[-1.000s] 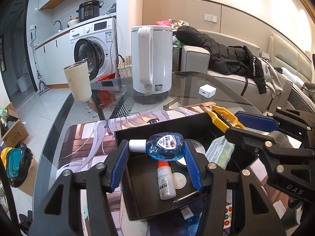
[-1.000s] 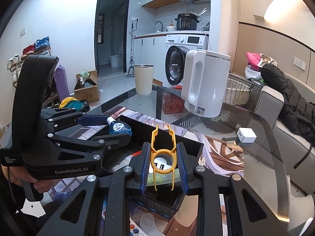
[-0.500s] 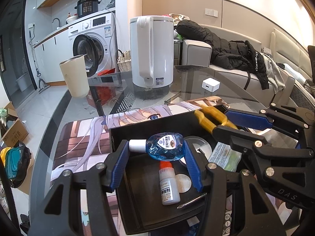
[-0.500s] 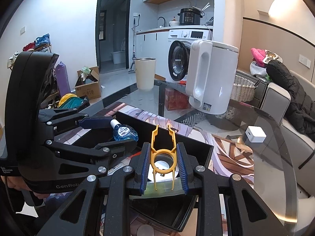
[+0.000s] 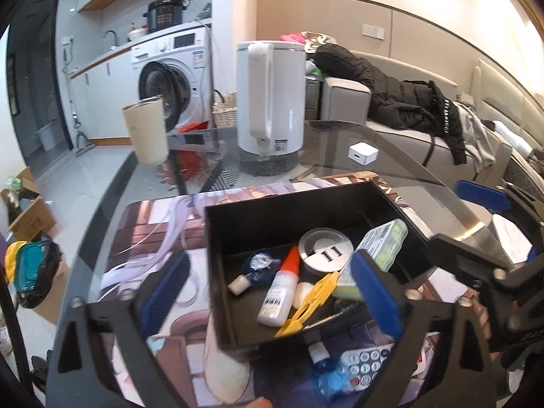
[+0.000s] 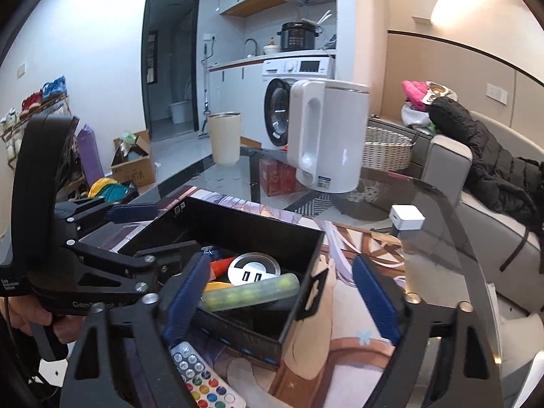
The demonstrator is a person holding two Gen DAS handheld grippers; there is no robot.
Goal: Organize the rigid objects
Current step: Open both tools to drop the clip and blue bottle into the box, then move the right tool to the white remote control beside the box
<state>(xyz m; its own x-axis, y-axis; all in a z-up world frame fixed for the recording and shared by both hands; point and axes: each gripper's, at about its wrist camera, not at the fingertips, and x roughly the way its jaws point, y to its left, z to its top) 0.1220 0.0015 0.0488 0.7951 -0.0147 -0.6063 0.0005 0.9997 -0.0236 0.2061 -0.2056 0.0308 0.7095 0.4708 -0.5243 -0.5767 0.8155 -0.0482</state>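
Observation:
A black open box (image 5: 217,272) (image 6: 306,248) sits on the printed mat. Inside lie a small blue bottle (image 5: 253,267), a white glue bottle with a red tip (image 5: 278,289), a yellow plastic clip (image 5: 311,301), a round silver USB hub (image 5: 323,248) (image 6: 253,270) and a green pill case (image 5: 380,241) (image 6: 251,290). My left gripper (image 5: 272,292) is open and empty over the box's near edge. My right gripper (image 6: 278,292) is open and empty over the box's right corner.
A white remote (image 5: 363,363) (image 6: 200,377) and a blue dropper bottle (image 5: 326,370) lie on the mat in front of the box. A white kettle (image 5: 268,98), a beige cup (image 5: 146,136) and a small white cube (image 5: 362,153) stand on the glass table behind.
Both grippers opened. The blue bottle left my left gripper and the yellow clip left my right gripper; both now lie in the box. Both grippers have pulled back.

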